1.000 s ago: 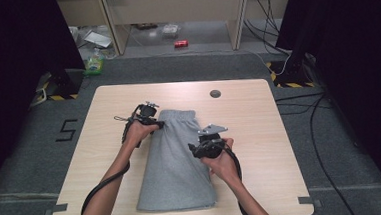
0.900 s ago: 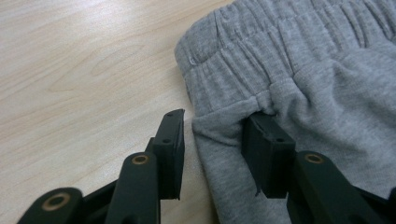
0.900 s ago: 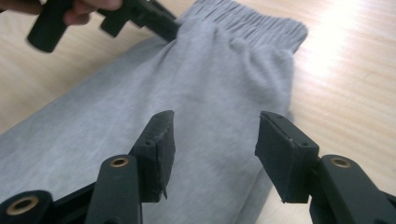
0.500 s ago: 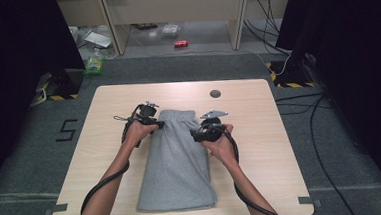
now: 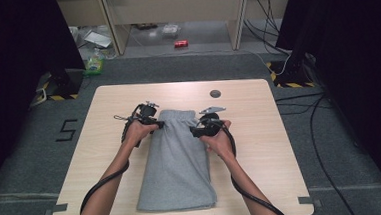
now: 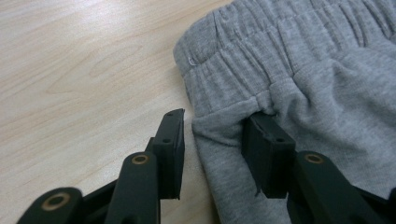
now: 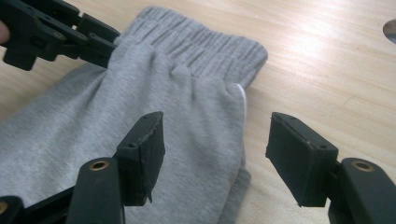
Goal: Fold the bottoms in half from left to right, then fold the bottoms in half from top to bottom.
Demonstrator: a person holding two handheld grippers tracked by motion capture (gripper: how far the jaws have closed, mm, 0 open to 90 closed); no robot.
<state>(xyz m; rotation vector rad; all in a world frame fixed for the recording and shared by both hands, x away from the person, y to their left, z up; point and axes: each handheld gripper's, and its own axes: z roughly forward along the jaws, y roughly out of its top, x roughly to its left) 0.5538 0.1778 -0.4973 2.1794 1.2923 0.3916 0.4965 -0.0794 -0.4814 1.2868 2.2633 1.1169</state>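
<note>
Grey sweatpants (image 5: 179,163) lie folded lengthwise on the wooden table (image 5: 261,153), with the waistband (image 7: 205,46) at the far end. My left gripper (image 5: 157,123) sits at the pants' left edge just below the waistband. In the left gripper view its jaws (image 6: 215,121) stand open: one rests on the bare table, the other is tucked against a fold of fabric (image 6: 327,70). My right gripper (image 5: 196,132) is at the right edge. Its jaws (image 7: 215,121) have just been opening and straddle the cloth's edge without pressing it. The left gripper (image 7: 56,32) shows at the upper left there.
A round grommet hole (image 5: 215,93) is set in the table beyond the waistband. Bare wood lies on both sides of the pants. On the floor past the table are a red can (image 5: 180,43), a green bottle (image 5: 94,63) and cables (image 5: 318,104) at the right.
My right gripper has moved away from me along the pants' right edge, from mid-length up to just below the waistband. The left gripper and the pants have stayed put.
</note>
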